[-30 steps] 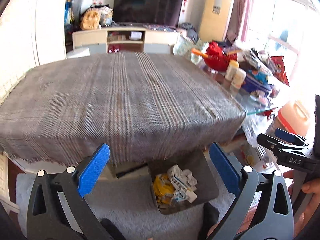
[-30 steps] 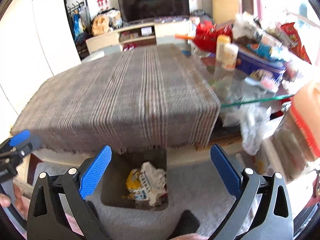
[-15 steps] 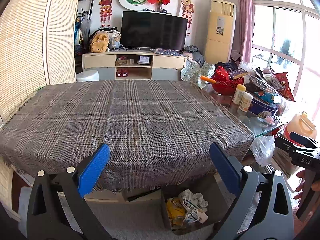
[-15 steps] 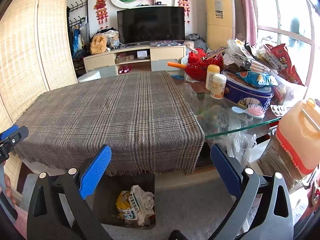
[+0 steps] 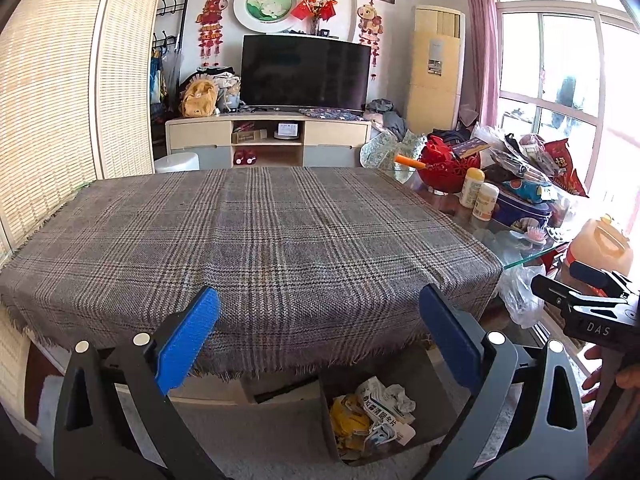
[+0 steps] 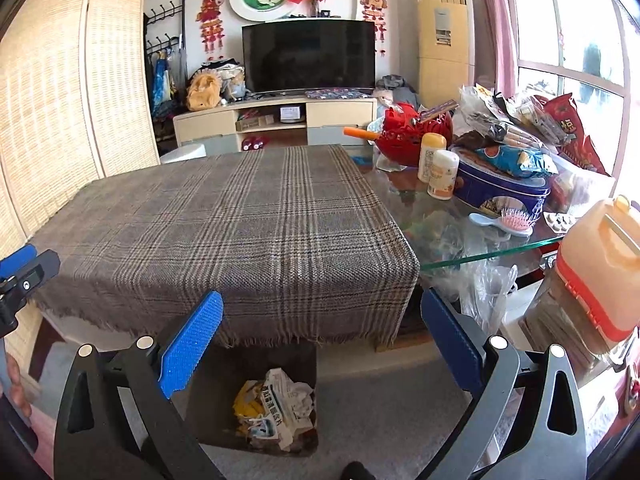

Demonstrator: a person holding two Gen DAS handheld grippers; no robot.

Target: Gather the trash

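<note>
A grey bin (image 5: 436, 384) (image 6: 208, 396) stands on the carpet below the table's near edge. Crumpled white and yellow wrappers (image 5: 372, 416) (image 6: 276, 412) lie inside it. My left gripper (image 5: 320, 332) hangs open in front of the plaid tablecloth (image 5: 248, 236), above and just left of the bin, nothing between its blue pads. My right gripper (image 6: 322, 332) is open too, above the bin, empty. From the left wrist view the right gripper (image 5: 588, 296) shows at the far right edge; from the right wrist view the left gripper (image 6: 20, 268) shows at the far left.
The plaid cloth (image 6: 240, 224) has nothing on it. The glass end of the table (image 6: 480, 256) holds a red basket (image 6: 408, 132), two bottles (image 6: 436, 168), a blue tin (image 6: 504, 188), a pink hairbrush (image 6: 512, 220) and snack bags. An orange jug (image 6: 600, 264) stands at right.
Both grippers have tilted upward and pulled back from the bin; the view now takes in the whole table and the room, with the bin lower in frame. Both stayed open.
</note>
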